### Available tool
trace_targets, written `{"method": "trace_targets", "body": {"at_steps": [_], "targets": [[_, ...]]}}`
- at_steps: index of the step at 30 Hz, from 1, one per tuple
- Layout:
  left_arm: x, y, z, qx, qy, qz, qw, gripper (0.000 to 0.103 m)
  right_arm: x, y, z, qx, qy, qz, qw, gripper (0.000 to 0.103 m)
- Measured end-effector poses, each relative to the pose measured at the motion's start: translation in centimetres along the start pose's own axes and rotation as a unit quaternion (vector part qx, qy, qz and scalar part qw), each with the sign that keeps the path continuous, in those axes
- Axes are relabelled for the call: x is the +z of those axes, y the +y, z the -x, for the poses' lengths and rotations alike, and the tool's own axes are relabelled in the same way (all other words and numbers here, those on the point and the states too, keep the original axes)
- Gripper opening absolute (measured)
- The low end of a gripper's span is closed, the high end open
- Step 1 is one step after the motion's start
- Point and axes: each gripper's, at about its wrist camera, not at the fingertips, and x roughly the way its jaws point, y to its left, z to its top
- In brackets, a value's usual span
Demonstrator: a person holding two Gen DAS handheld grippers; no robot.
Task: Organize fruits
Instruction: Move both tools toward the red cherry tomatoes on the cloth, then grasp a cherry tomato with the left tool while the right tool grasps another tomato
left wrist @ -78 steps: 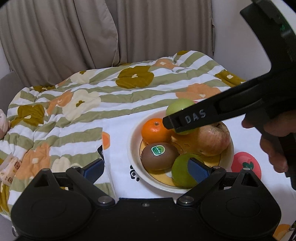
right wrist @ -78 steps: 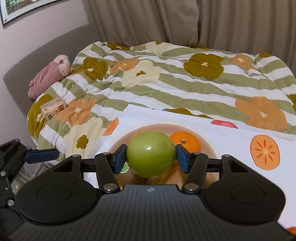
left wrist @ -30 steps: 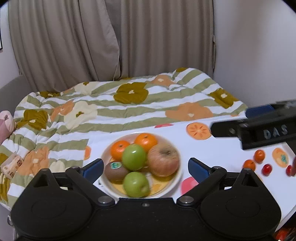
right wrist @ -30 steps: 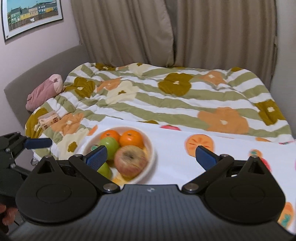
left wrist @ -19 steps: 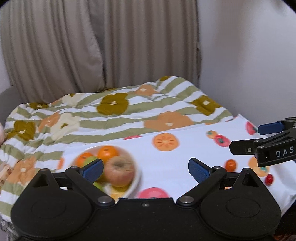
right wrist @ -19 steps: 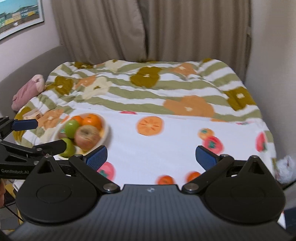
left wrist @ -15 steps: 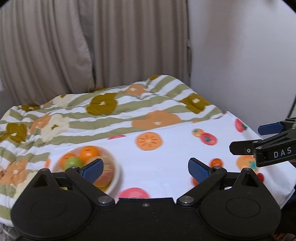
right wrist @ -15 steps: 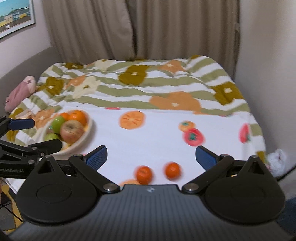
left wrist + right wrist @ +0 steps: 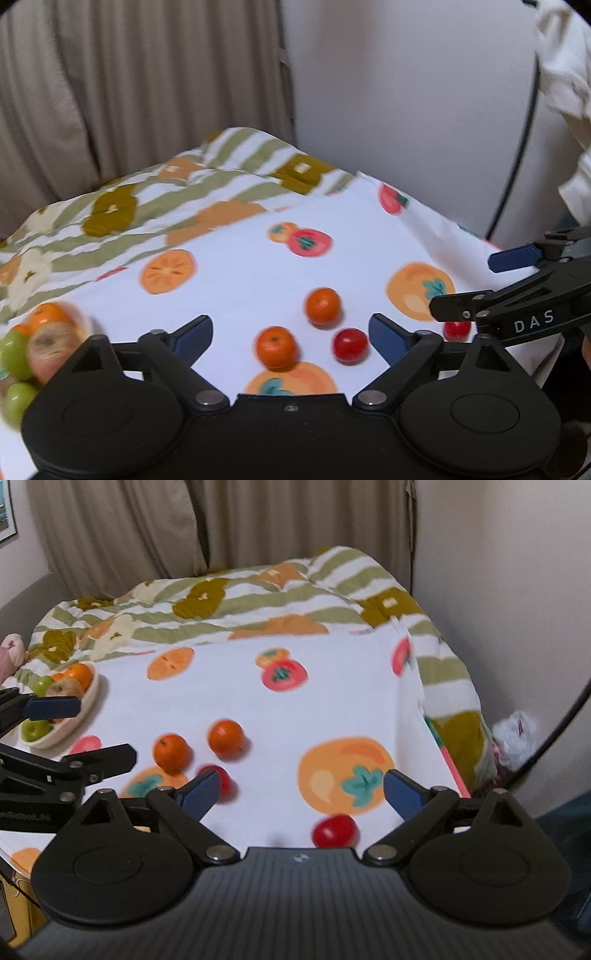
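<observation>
- A plate [image 9: 79, 716] at the left end of the fruit-print cloth [image 9: 332, 709] is already filled: two green apples, a larger reddish apple and at least one orange are seen in it, blurred in the left wrist view.
- That part of the sorting is judged to be done; the loose fruit is what is left.
- Four small fruits are still lying on the cloth, well apart from the plate: a near orange [image 9: 276, 347], a far orange [image 9: 322, 307], a near red fruit [image 9: 350, 345] and a second red fruit [image 9: 334, 830] towards the right edge of the cloth.
- The two oranges are near each other but not touching; the near red fruit is just beside them.
- The left gripper [image 9: 291, 334] is held above this cluster, its jaws wide but closing, with nothing between the pads; the near orange and the near red fruit are framed beyond them.
- The right gripper [image 9: 301, 792] is held with its jaws wide and empty; the second red fruit is seen low between them, not yet gripped.
- The next step is judged to be a pick-up of one small fruit by each gripper.
- Whether the small fruits are meant for the same plate cannot be told; little room appears to be left in it.
- Rolling of the round fruits on the soft cloth is a likely risk.
</observation>
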Motion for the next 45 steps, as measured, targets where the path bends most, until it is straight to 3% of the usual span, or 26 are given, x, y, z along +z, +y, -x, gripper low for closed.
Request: {"method": "trace_targets", "body": {"at_steps": [3,6,16,25,27,39,41,43,45], "targets": [[-0.3,-1.2,-1.9,-0.014,0.007,-0.020,0.9997,0.086,-1.0,-0.7,-0.8,-0.005,0.005,0.001,1.000,0.103],[-0.7,-2.2,-3.6,-0.024,0.016,-0.037,0.9989,0.077,-1.9,-1.0,-1.7,-0.008,0.012,0.011,1.000,0.097],[-1.7,-3.9,-6.7,-0.040,0.041,-0.062,0.9964,0.062,-3.6,-1.4,-2.8,-0.005,0.008,0.044,0.999,0.086],[-2.0,-4.1,-7.8,-0.048,0.054,-0.041,0.9966,0.046,-3.8,-1.1,-3.3,0.000,0.011,0.055,0.998,0.078],[-1.9,-4.0,-8.0,-0.046,0.053,-0.035,0.9969,0.038,-3.8,-1.1,-3.3,0.000,0.011,0.054,0.998,0.077],[-2.1,-3.8,-7.5,-0.044,0.059,-0.027,0.9969,0.037,-3.9,-1.0,-3.7,-0.003,0.011,0.061,0.998,0.066],[-2.2,-3.8,-7.4,-0.040,0.060,-0.025,0.9971,0.037,-3.9,-1.0,-3.8,-0.004,0.012,0.064,0.998,0.063],[-2.3,-3.7,-7.3,-0.036,0.061,-0.019,0.9973,0.037,-3.9,-1.2,-3.9,-0.003,0.015,0.063,0.998,0.052],[-2.3,-3.5,-7.0,-0.031,0.060,-0.013,0.9976,0.037,-3.9,-1.2,-3.9,-0.003,0.013,0.062,0.998,0.050]]}}
